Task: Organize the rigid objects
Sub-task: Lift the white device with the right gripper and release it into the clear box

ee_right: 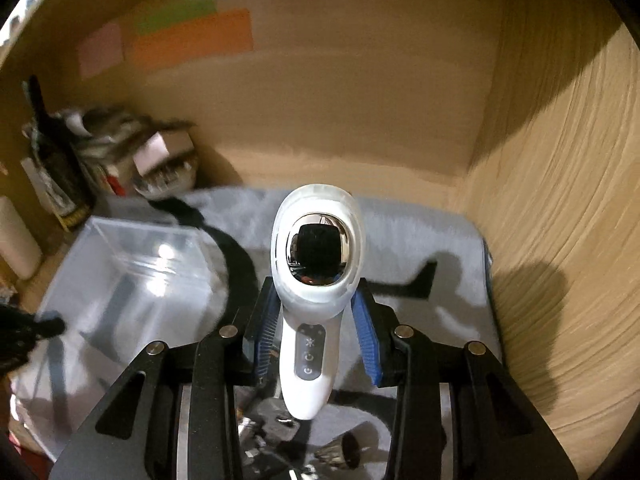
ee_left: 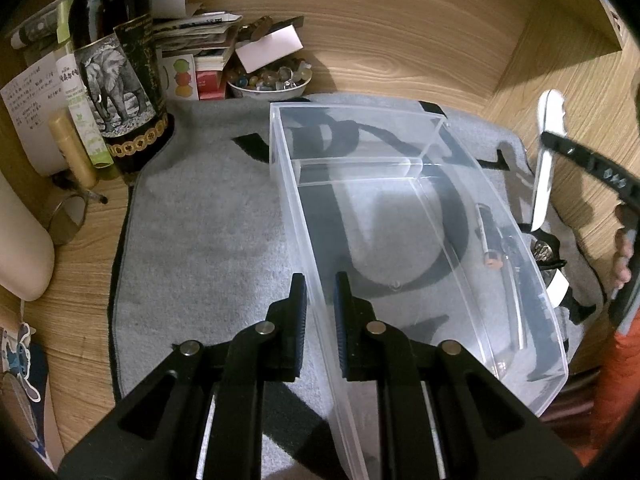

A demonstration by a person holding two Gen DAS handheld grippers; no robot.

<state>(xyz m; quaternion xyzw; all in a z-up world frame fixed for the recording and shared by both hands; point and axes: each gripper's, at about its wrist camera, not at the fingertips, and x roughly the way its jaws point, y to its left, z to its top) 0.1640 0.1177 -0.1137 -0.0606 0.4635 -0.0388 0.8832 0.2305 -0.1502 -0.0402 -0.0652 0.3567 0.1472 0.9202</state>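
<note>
Left gripper (ee_left: 320,292) jaws pinch the near wall of a clear plastic 2-compartment bin (ee_left: 400,216); right gripper (ee_right: 316,336) jaws clamp a white handheld device (ee_right: 310,344) by its handle.

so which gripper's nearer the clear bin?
Left. The left gripper is shut on the clear bin's near wall; the right gripper holds the white handheld device off its far side.

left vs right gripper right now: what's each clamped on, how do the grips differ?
Left gripper pinches the clear bin's thin wall, fingers almost together; right gripper holds a white handheld device, fingers wider apart. Left's load rests on the grey mat; right's is lifted off it. Both are shut on something.
</note>
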